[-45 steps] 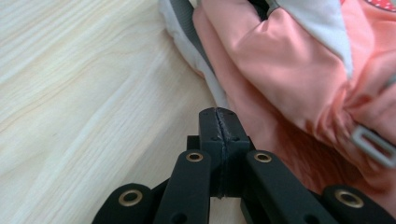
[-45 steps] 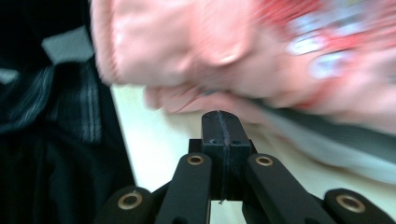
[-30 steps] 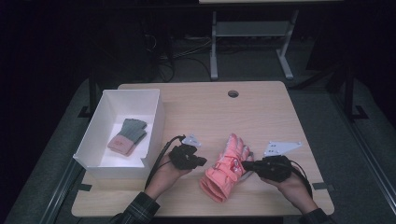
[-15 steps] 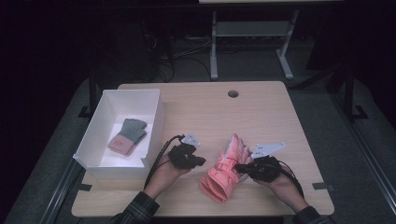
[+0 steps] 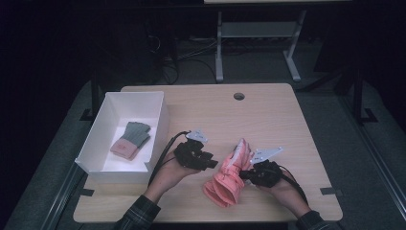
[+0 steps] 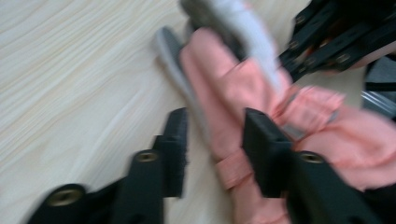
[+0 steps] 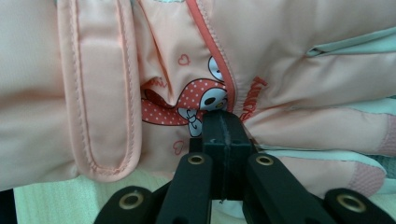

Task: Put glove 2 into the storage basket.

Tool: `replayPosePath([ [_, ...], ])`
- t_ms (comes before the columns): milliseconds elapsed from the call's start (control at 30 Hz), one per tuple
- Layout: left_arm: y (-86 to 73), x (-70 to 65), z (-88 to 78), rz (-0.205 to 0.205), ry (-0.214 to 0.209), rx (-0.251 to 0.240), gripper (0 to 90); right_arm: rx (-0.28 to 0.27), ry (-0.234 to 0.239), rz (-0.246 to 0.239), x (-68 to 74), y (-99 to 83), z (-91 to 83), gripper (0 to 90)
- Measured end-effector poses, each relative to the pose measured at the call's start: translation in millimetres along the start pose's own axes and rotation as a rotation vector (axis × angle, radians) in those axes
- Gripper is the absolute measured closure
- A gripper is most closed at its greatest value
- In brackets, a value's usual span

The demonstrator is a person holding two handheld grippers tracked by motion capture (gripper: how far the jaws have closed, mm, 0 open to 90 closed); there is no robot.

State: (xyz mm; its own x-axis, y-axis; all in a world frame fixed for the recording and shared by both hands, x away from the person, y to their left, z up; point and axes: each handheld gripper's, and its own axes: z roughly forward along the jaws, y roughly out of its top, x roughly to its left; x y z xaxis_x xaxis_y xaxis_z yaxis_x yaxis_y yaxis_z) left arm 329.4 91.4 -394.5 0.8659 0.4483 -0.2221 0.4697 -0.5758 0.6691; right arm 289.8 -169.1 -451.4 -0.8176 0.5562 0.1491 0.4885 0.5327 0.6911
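The surface (image 5: 287, 120) carries the pink glove (image 5: 229, 175), long axis toward you; your right gripper (image 5: 245, 174) pinches its fabric; your left gripper (image 5: 213, 164), jaws just spread, straddles its left edge.

Two gloves: one pink glove (image 5: 227, 177), one grey-pink glove (image 5: 130, 140); one white box (image 5: 160, 125); two grippers

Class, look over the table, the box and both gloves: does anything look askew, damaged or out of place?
Mostly tidy. The pink glove is bunched and lifted off the table, pinched by the right gripper. The knit glove lies flat in the white box.
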Motion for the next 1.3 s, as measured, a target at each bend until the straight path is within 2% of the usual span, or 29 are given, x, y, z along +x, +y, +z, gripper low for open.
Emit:
replayPosePath([
  [100,12.5,-6.3,6.0,0.019,-0.02,-0.011,46.6,0.001,0.0,-0.001,0.0,0.1,0.2,90.0],
  [200,24.1,-9.8,20.8,0.034,-0.051,0.007,37.8,0.0,-0.001,-0.001,0.3,-0.1,0.1,90.0],
  [400,30.0,-10.3,45.8,0.035,-0.046,0.051,25.9,-0.001,-0.004,-0.004,0.7,-0.3,0.0,90.0],
  [567,26.1,-5.6,57.5,0.008,-0.07,0.073,22.6,-0.003,-0.004,-0.001,1.0,-0.4,0.1,90.0],
  [867,15.2,5.7,70.7,-0.055,-0.08,0.121,16.2,0.005,-0.008,-0.003,1.4,-0.9,1.1,90.0],
  [967,11.7,11.2,76.4,-0.089,-0.109,0.147,14.6,0.002,-0.006,-0.006,0.4,-1.7,1.8,90.0],
  [1067,9.0,14.5,79.5,-0.113,-0.135,0.15,13.8,0.0,-0.004,0.001,0.5,-2.6,2.1,90.0],
  [1300,7.0,16.6,85.0,-0.141,-0.174,0.18,13.9,0.001,-0.005,-0.007,-0.1,-3.5,2.6,90.0],
])
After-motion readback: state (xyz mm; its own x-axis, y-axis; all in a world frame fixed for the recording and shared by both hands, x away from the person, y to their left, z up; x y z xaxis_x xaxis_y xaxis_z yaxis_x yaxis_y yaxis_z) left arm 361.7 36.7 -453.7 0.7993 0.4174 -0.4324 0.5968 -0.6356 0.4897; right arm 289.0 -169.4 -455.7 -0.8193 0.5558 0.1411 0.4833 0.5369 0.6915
